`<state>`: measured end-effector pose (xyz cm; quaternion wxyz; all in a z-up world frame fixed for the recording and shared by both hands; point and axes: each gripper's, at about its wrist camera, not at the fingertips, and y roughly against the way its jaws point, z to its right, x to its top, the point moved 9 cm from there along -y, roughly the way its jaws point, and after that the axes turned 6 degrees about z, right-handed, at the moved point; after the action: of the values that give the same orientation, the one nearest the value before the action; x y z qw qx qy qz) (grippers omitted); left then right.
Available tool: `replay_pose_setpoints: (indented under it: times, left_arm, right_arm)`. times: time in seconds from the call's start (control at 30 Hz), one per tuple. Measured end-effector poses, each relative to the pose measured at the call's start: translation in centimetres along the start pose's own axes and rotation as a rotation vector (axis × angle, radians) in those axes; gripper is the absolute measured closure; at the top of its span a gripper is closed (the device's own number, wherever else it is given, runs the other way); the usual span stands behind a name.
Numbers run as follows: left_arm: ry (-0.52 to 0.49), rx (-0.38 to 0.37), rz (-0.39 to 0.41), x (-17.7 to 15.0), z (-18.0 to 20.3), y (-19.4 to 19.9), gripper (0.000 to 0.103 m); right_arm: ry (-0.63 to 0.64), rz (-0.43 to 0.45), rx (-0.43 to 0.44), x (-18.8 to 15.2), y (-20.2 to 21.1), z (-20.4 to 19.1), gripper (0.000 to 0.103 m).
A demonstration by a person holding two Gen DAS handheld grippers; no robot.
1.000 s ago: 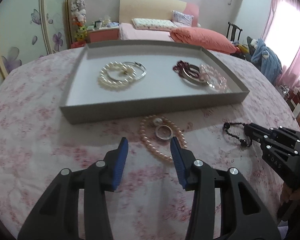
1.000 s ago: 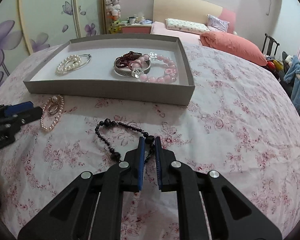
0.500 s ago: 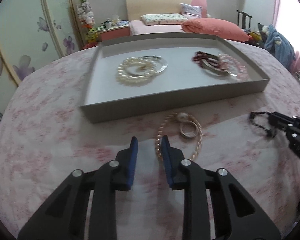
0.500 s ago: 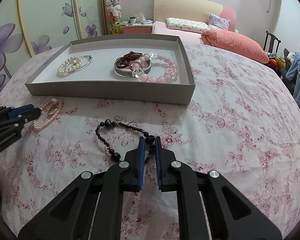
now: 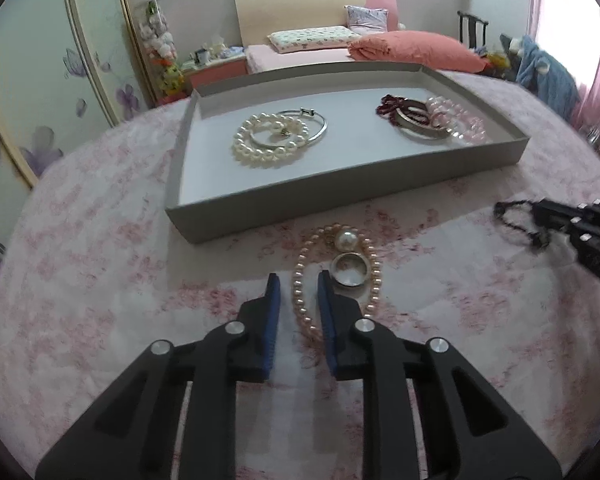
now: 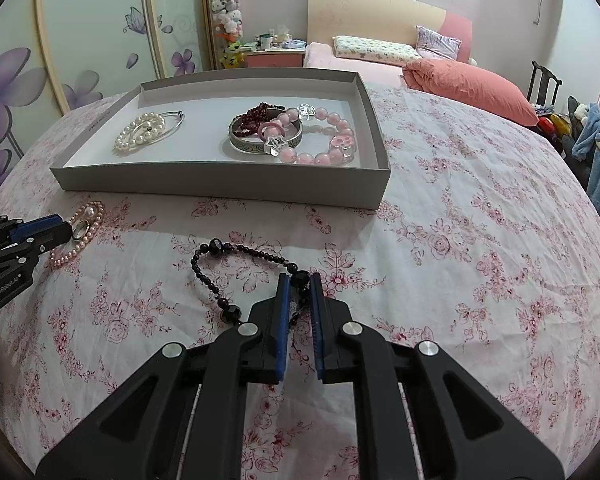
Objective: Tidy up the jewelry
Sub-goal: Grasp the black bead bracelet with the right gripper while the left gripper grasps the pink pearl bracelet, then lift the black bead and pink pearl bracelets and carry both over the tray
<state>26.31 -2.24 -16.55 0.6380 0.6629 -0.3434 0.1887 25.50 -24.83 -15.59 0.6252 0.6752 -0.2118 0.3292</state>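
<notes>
Bedroom; floral-clothed surface (image 6: 440,240), gray tray (image 6: 220,184) at back. Left claw (image 5: 296,280) straddles pink pearl strand (image 5: 374,280), not yet clenched; silver ring (image 5: 350,268) lies loose inside, likely to snag or roll off. Right claw (image 6: 299,280) clenched on black bead bracelet (image 6: 204,276); thin pinch, could slip.

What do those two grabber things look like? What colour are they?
Both the left gripper and right gripper are black plastic claws with triangle-shaped cut-outs and round silver bolts. Each has two flat fingers lined with blue pads. Small white lettering is printed on the left gripper's side. No cables or sleeves show.
</notes>
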Motion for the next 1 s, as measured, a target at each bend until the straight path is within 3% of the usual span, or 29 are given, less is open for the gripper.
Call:
replay_pose_setpoints:
  times: [0.2, 0.3, 0.4, 0.5, 0.6, 0.77, 1.0]
  left_arm:
    - [0.001, 0.032, 0.0, 0.2, -0.8, -0.3, 0.083]
    - [-0.019, 0.022, 0.003, -0.1, -0.1, 0.0, 0.095]
    - [-0.063, 0.036, 0.013, -0.1, 0.6, 0.0, 0.096]
    - [-0.029, -0.008, 0.011, 0.3, 1.1, -0.2, 0.097]
    - [0.042, -0.113, 0.003, 0.8, 2.0, -0.2, 0.097]
    - [0.112, -0.26, 0.078, 3.3, 3.9, 1.6, 0.097]
    - [0.171, -0.336, 0.173, 6.0, 4.3, 4.5, 0.097]
  right_arm:
    - [-0.002, 0.0, 0.002, 0.0, 0.0, 0.0, 0.092]
    - [-0.002, -0.001, 0.003, 0.0, 0.0, 0.0, 0.092]
    - [-0.001, -0.001, 0.001, 0.0, 0.0, 0.0, 0.092]
    - [-0.001, -0.001, 0.002, 0.0, 0.0, 0.0, 0.092]
    - [-0.009, 0.0, 0.006, 0.0, -0.1, 0.0, 0.092]
    - [-0.046, 0.002, 0.025, 0.0, 0.0, 0.2, 0.093]
    - [-0.08, 0.017, 0.049, 0.1, 0.2, 0.3, 0.095]
